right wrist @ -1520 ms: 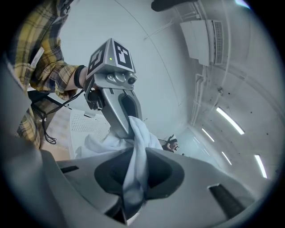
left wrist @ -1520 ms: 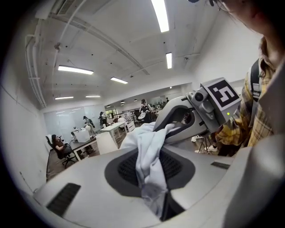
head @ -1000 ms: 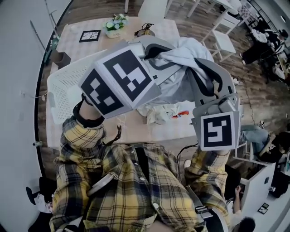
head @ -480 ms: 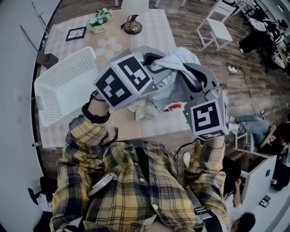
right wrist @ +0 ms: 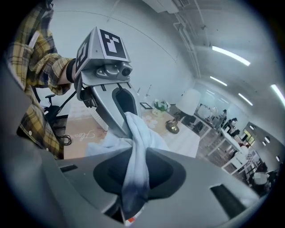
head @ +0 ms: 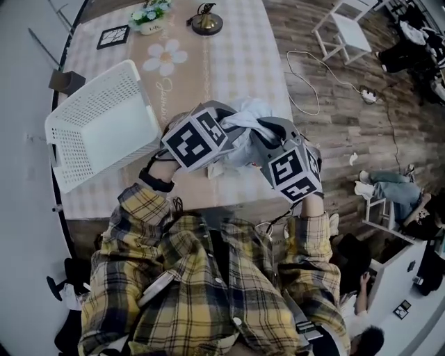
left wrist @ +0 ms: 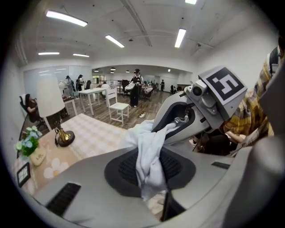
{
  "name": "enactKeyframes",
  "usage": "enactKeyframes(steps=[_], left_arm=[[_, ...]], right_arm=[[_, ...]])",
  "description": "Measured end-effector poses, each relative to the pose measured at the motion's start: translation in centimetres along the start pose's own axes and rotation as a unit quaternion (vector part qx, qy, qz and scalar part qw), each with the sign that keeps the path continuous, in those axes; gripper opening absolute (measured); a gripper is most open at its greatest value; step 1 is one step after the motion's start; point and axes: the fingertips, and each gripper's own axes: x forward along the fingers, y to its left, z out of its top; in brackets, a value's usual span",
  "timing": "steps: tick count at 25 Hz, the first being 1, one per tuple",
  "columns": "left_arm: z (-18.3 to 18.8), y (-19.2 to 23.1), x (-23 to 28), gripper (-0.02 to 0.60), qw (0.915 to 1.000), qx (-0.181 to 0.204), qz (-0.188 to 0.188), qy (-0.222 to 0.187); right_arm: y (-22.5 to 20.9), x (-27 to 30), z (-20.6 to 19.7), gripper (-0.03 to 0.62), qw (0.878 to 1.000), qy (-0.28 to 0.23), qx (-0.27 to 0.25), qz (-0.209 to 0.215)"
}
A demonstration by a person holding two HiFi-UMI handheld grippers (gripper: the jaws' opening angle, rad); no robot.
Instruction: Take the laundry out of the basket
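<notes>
Garment point(head: 247, 119), pale, just right of the basket point(head: 101, 125): in the head view largely covered by the marker cubes point(head: 195, 138) of the left gripper point(left wrist: 153, 178) and right gripper point(right wrist: 133, 187); kind cannot be told. Its pinched ends vanish between the fingers point(left wrist: 89, 191) in both gripper views. Crumpled cloth point(head: 217, 169) beneath it: only a scrap shows. Flower pot point(head: 148, 14), beyond the basket: cut by the top edge. Script point(head: 161, 94) on the surface point(head: 229, 55): too small to read.

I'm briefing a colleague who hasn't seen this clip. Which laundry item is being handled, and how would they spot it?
Start at the checked table, then look right of the white basket to the near edge. The pale garment is bunched between the left gripper and right gripper, both shut on it: the only cloth pinched in jaws.
</notes>
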Motion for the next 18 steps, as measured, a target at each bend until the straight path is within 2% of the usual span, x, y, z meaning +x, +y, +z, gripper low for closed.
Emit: enactKeyframes(steps=[7,10,13,18], left_arm=[[-6.9,0.2,5.2,0.114,0.9967,-0.047,-0.024,0.062],[-8.5,0.2,7.1,0.12,0.9967,-0.051,-0.028,0.056],[-10.1,0.1,8.2,0.124,0.9956,-0.071,-0.031,0.054],[-12.2,0.3,9.8,0.132,0.9953,-0.068,-0.022,0.065]], right_arm=[[2.9,6.0,-5.9,0.112,0.995,0.03,0.077,0.058],[3.7,7.7,-7.9,0.112,0.995,0.043,0.071,0.056],[4.4,9.1,-9.2,0.111,0.994,0.051,0.077,0.063],[5.1,11.0,-10.7,0.109,0.99,0.061,0.097,0.078]])
